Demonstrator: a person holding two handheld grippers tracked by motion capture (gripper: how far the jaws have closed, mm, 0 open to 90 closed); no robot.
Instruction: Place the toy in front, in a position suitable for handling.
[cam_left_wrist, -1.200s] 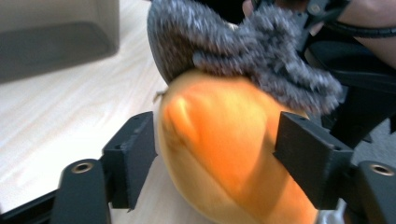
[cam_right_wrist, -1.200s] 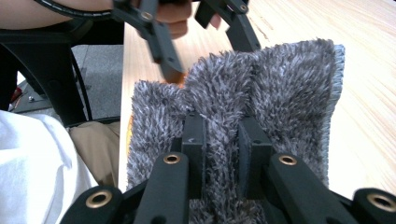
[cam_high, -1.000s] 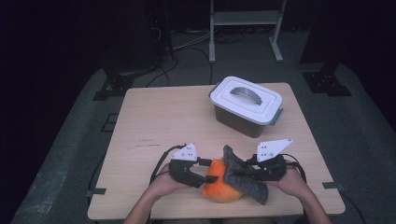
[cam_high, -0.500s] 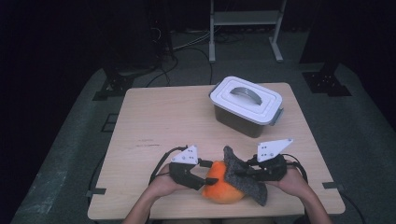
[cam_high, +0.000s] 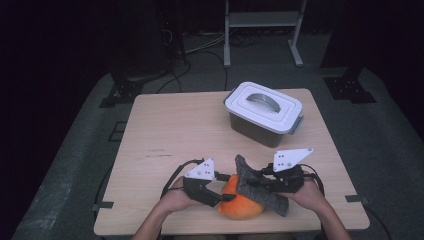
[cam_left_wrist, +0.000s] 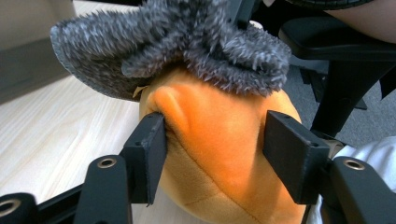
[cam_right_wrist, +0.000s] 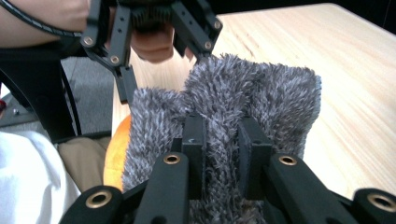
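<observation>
An orange plush ball (cam_high: 239, 206) lies near the table's front edge, and a grey fuzzy cloth (cam_high: 262, 192) is draped over its top and right side. My left gripper (cam_high: 226, 193) comes in from the left, shut on the orange plush (cam_left_wrist: 219, 140), with both jaws pressed into its sides. My right gripper (cam_high: 256, 183) comes in from the right. It is shut on a fold of the grey cloth (cam_right_wrist: 252, 98), pinched between its jaws (cam_right_wrist: 222, 140). Just behind the cloth, the left gripper (cam_right_wrist: 154, 28) faces it.
A dark storage box with a white handled lid (cam_high: 263, 107) stands at the back right of the wooden table (cam_high: 175, 130). A person's hands hold both grippers at the front edge. Beyond the table are dark floor, cables and stands.
The left gripper has edged slightly toward the front edge. The plush, the cloth and the right gripper stay in place.
</observation>
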